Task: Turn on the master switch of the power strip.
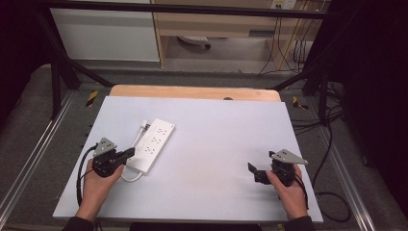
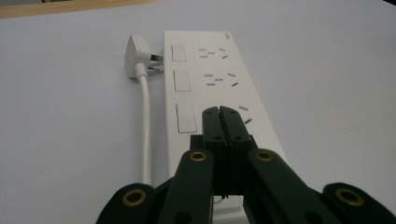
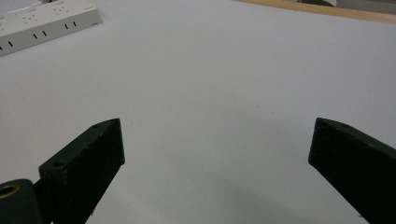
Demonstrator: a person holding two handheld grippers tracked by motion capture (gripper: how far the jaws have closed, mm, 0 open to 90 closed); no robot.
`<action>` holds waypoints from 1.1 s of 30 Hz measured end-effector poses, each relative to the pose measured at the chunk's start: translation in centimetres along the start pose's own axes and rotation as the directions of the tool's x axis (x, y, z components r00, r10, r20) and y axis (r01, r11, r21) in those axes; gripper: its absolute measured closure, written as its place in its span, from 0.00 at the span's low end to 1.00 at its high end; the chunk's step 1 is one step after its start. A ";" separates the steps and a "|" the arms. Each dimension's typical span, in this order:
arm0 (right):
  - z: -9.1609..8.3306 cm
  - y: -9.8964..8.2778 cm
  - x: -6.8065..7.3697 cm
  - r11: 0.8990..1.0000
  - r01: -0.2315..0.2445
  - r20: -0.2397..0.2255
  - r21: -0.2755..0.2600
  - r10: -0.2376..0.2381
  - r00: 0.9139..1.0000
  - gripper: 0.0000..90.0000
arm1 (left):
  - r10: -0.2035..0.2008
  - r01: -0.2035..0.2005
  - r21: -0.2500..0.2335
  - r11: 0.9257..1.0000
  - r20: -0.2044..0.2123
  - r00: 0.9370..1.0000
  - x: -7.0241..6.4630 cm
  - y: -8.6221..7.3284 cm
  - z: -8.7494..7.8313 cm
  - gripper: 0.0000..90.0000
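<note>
A white power strip [image 1: 153, 145] lies flat on the pale sheet that covers the table [image 1: 216, 144], in the left half and nearer the left edge than the centre, set at a slant so that its far end points toward the far right. In the left gripper view its top face carries three rocker switches [image 2: 182, 82] in a row beside three groups of socket slots. Its white cable [image 2: 145, 130] runs along its left side, and the white plug [image 2: 136, 55] lies on the sheet just beside the strip's far end, its prongs turned toward the strip.

The left gripper [image 1: 129, 153], held in the person's left hand [image 1: 96, 185] near the left front corner, has its jaws pressed together with nothing between them. Its tip hangs over the near end of the strip, above the nearest switch and socket; whether it touches the casing cannot be told.

The right gripper [image 1: 251, 167] sits in the right hand [image 1: 288, 190] near the right front corner, well apart from the strip. Its jaws stand wide apart over bare sheet.
</note>
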State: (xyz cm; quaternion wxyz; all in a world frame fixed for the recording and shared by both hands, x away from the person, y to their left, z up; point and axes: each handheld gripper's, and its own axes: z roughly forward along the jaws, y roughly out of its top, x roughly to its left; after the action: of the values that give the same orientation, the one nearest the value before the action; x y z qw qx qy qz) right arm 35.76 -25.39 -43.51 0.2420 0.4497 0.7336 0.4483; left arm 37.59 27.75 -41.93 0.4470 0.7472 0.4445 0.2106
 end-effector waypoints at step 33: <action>0.0 0.0 -0.1 1.000 0.000 0.002 -0.002 0.000 1.000 0.04 | 0.000 0.003 0.119 0.993 -0.029 1.000 0.2 -0.5 0.9 1.00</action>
State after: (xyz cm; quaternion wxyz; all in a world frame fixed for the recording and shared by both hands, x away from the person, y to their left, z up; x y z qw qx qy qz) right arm 35.77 -25.45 -43.49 0.2436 0.4497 0.7329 0.4486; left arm 38.12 27.62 -42.87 0.3953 0.7690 0.4632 0.1942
